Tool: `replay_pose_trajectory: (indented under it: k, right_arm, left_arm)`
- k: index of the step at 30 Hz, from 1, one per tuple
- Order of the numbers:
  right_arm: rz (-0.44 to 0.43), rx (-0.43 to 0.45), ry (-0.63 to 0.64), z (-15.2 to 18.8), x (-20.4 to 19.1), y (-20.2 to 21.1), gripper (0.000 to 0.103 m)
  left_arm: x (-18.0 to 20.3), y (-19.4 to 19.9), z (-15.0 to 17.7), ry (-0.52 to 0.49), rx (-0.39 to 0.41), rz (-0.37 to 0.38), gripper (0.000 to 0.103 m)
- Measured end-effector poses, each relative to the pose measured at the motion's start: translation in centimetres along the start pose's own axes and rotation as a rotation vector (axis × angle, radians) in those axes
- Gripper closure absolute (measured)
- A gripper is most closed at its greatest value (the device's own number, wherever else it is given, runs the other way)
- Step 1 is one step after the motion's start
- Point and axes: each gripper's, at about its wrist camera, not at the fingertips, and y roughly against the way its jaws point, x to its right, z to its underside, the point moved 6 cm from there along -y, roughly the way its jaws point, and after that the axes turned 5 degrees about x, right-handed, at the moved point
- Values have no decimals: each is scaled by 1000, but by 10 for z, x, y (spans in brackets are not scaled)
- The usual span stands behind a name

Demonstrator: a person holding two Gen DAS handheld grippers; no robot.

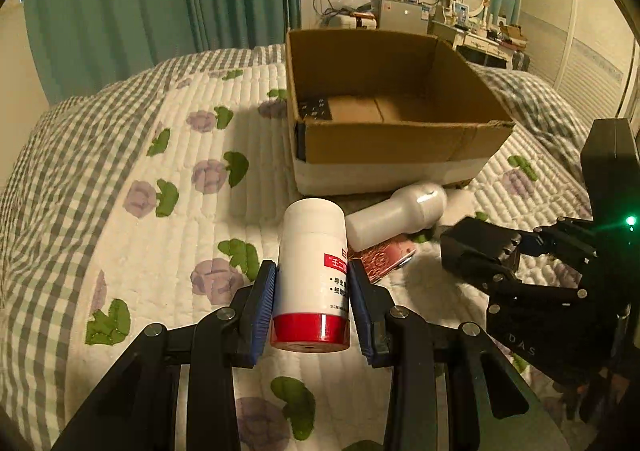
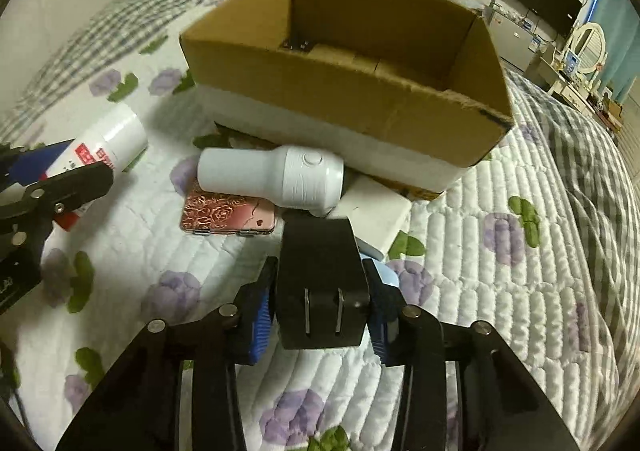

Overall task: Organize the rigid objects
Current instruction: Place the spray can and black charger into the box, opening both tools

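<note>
Both grippers loaded, box waiting beyond.

Nearest, the left gripper [image 1: 312,303] was clamped on an upright white bottle [image 1: 312,271] with a red base — its blue ribbed pads pressed the smooth round sides, likely for a lift into the box. The right gripper [image 2: 320,315] was closed on a black plug adapter [image 2: 320,283], a hard matte block with two metal prongs facing the camera. Just past them, on the quilted bed [image 2: 500,291], a white flask [image 2: 276,179] lay on its side across a glossy pink embossed case [image 2: 228,217], beside a flat white block [image 2: 370,211]. Farthest stood the open cardboard box [image 1: 400,143], nearly bare inside.
</note>
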Motion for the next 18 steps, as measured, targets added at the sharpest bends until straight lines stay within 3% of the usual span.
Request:
replay_pose_trajectory:
  k: [8,13,18]
  right_arm:
    - [-58,119,-53,-8,8,54,65]
    - [-83,240,-90,-55,30,94,65]
    - [-41,359,-119,-113,62,113,65]
  left_arm:
    - [10,23,-24,-18,45,3,67]
    - [16,38,-66,-29,112,8,67]
    - [25,39,-124,-39,166,40,67]
